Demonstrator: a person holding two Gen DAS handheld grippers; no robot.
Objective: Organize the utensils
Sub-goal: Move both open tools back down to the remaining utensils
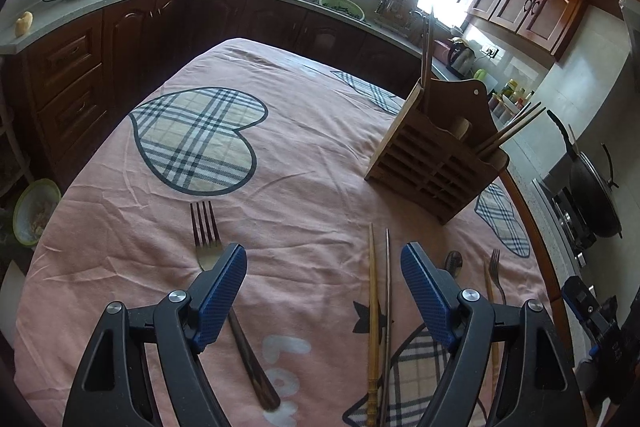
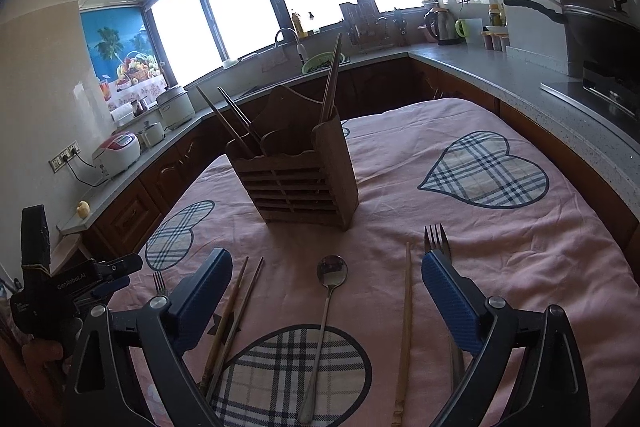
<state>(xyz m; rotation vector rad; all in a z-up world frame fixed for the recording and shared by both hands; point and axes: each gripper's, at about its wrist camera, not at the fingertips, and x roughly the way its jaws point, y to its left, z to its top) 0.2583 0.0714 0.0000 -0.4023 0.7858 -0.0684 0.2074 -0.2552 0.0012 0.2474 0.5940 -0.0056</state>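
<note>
Your left gripper [image 1: 323,291] hangs over the pink tablecloth with plaid hearts [image 1: 304,155], and its blue pads are spread apart with nothing in them. Just under its left pad lies a metal fork with a dark wooden handle [image 1: 206,241]. A pair of long brown chopsticks [image 1: 379,307] lies on the cloth near its right pad, closer to that pad than to the other.

Your right gripper [image 2: 328,291] is let go too, jaws wide and empty. Between its pads, down on the cloth, lie a shiny metal spoon [image 2: 331,273] and a single light wooden chopstick [image 2: 407,311]. A second metal fork [image 2: 436,239] peeks out from behind its right pad.

The slatted brown wooden utensil holder [image 2: 298,183] stands upright farther back on the table (it has chopsticks poking out of its top).
</note>
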